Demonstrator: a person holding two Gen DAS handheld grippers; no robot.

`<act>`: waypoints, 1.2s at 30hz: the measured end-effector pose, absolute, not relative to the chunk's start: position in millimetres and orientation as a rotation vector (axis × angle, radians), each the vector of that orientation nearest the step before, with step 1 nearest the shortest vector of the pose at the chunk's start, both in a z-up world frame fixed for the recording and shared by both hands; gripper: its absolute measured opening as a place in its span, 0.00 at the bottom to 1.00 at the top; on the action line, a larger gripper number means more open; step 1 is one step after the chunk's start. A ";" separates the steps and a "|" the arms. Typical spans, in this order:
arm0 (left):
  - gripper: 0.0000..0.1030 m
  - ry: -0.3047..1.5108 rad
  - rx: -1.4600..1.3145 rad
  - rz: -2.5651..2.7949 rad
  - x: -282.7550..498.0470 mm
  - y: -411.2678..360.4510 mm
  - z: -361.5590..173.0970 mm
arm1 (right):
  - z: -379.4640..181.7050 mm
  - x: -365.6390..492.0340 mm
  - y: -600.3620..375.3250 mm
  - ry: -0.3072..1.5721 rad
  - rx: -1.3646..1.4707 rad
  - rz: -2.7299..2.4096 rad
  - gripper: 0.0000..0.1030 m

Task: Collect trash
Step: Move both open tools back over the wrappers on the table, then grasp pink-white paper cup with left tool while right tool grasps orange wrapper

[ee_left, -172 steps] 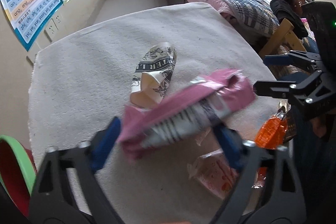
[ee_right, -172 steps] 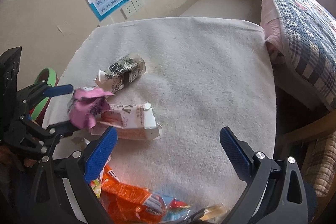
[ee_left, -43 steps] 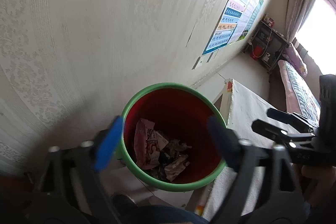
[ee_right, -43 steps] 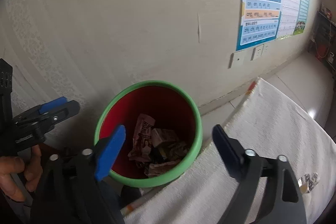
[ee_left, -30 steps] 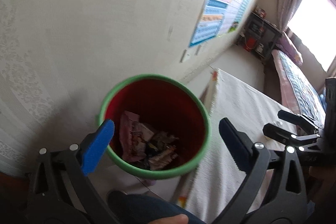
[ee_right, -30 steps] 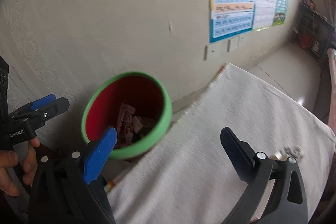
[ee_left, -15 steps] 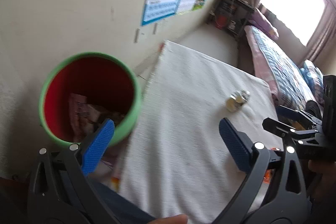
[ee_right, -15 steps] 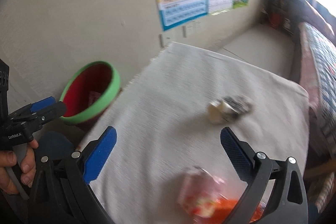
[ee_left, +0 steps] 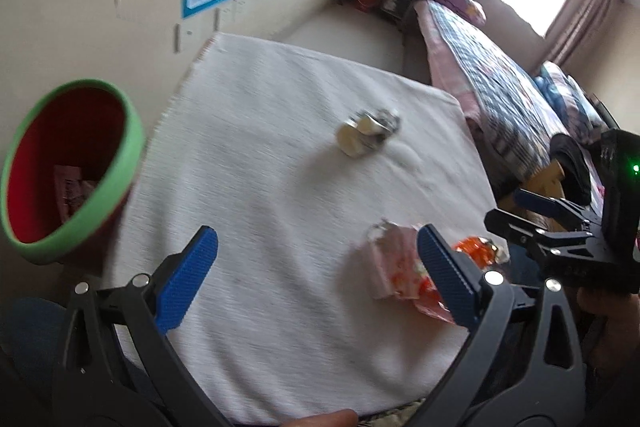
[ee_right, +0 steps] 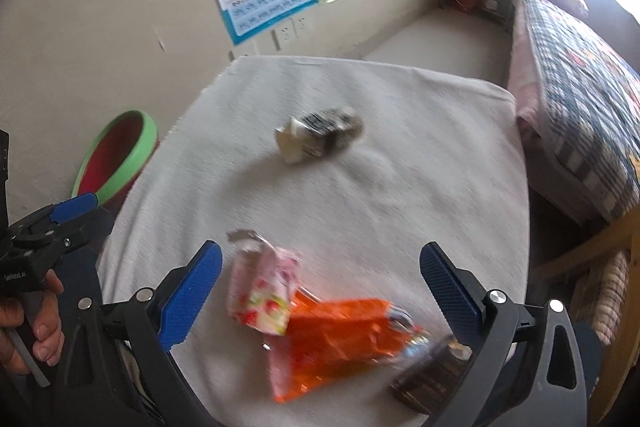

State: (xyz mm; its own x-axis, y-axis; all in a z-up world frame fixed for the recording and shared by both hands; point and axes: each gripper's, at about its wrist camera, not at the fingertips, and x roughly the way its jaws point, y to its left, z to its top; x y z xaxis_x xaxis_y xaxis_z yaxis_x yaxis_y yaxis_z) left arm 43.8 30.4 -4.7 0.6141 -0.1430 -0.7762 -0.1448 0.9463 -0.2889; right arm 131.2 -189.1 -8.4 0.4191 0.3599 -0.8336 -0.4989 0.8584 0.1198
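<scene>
Swung back from the bin [ee_left: 76, 171] to the counter [ee_left: 256, 187] within the last second or so: earlier both cameras looked straight down into the red, green-rimmed bin, now both face the white cloth again. Pink wrapper carried some seconds ago no longer in the left claw [ee_left: 316, 275]; something pink visible inside the bin, so likely dropped there. One piece done, by that reading, and a return trip under way for the rest.

Left claw spread wide, blue pads empty, held above the near edge of the counter, angled down and forward. Bin off its left side, below the counter edge beside the wall. Right claw [ee_right: 320, 291] also spread and empty, hovering low over the near trash; seen from the left wrist, off to the right with a hand on its handle.

Three pieces left on the cloth. Carton [ee_right: 320, 139] lying on its side near the middle, well apart from the others. Pink packet [ee_right: 264, 299] and orange wrapper [ee_right: 340, 339] near the front edge, touching or overlapping, both framed between the right claw's pads. Something dark and round just beside the orange wrapper, too blurred to tell what.

Probably next: right claw closing on the pink packet or orange wrapper. Risk of catching both at once, given the overlap. Motion blur in both views.
</scene>
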 end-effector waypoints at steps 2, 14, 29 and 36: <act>0.95 0.930 -0.333 -0.021 46.7 18.5 -8.5 | -11.4 130.5 -197.4 1.019 -0.148 0.531 0.93; 0.95 1.105 -0.398 -0.157 70.3 -23.0 -50.0 | -48.7 132.4 -233.5 1.173 -0.153 0.492 0.93; 0.62 1.286 -0.443 -0.194 103.2 -53.7 -95.6 | -64.3 130.5 -244.2 1.217 -0.141 0.551 0.93; 0.46 1.276 -0.461 -0.215 102.7 -51.4 -96.0 | -70.2 133.6 -244.5 1.234 -0.125 0.561 0.93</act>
